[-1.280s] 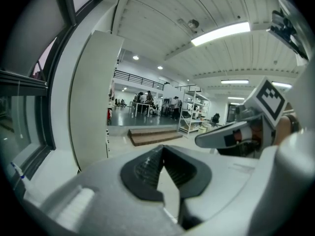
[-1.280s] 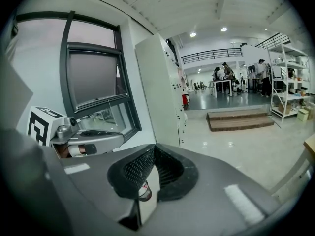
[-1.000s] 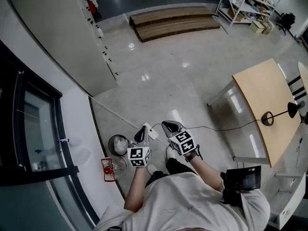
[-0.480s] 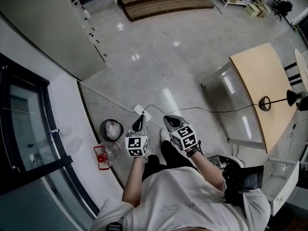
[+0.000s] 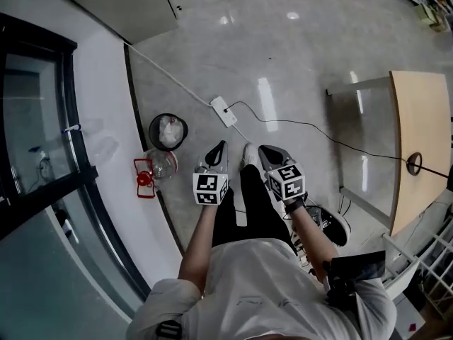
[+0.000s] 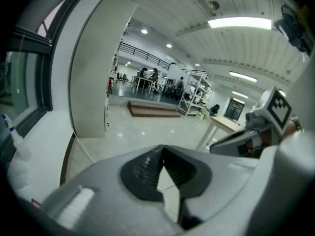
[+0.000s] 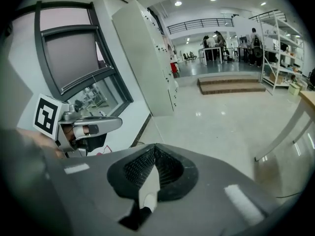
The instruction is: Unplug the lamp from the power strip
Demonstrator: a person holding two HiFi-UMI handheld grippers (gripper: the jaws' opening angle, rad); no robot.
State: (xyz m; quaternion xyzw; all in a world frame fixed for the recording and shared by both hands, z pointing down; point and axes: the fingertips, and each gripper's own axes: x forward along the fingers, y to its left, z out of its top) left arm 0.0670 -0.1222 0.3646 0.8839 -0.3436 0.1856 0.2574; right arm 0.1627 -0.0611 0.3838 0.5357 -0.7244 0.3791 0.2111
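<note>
The white power strip [image 5: 224, 111] lies on the grey floor ahead of both grippers. A thin black cord [image 5: 304, 125] runs from it to the right, toward the lamp base [image 5: 414, 163] on the wooden table. In the head view my left gripper [image 5: 219, 148] and right gripper [image 5: 266, 151] are held side by side above my legs, well short of the strip. Both are shut with nothing between the jaws. In the left gripper view the left gripper [image 6: 162, 147] points over the open floor. The right gripper [image 7: 155, 146] does the same in its own view.
A round bin [image 5: 168, 131] and a red stand with a glass jar [image 5: 148, 176] sit by the wall at the left. A white cable [image 5: 170, 73] leads from the strip to the wall. The light wooden table [image 5: 425, 119] stands at the right, dark gear [image 5: 330, 225] beneath it.
The grippers were beside the power strip a second ago; now they are drawn back and the strip lies farther ahead. The head view has swung downward. Both grippers have stayed shut.
</note>
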